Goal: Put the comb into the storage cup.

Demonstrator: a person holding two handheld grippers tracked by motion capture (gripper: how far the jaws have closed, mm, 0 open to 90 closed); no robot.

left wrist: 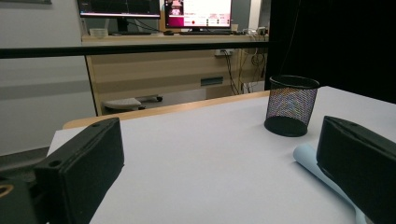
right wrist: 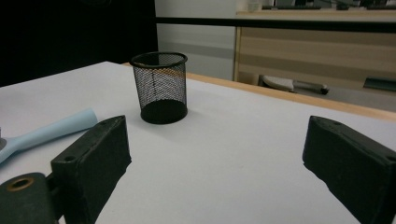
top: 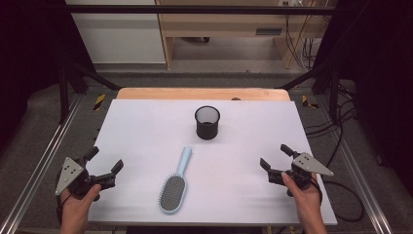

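High view shows nothing started yet: left tongs and right tongs both spread wide, holding nothing, at the desk edges. Blue hairbrush lies flat, near the empty mesh cup. Guessing brush goes in.

The white surface has a strip of pale wood along its far edge. Grey floor lies around it, with metal rails running along both sides and black frame bars overhead. Beyond stands a light wooden desk carrying two lit monitors. A white cabinet sits to its left. Cables hang at the desk's right end, and black curtains close in both sides
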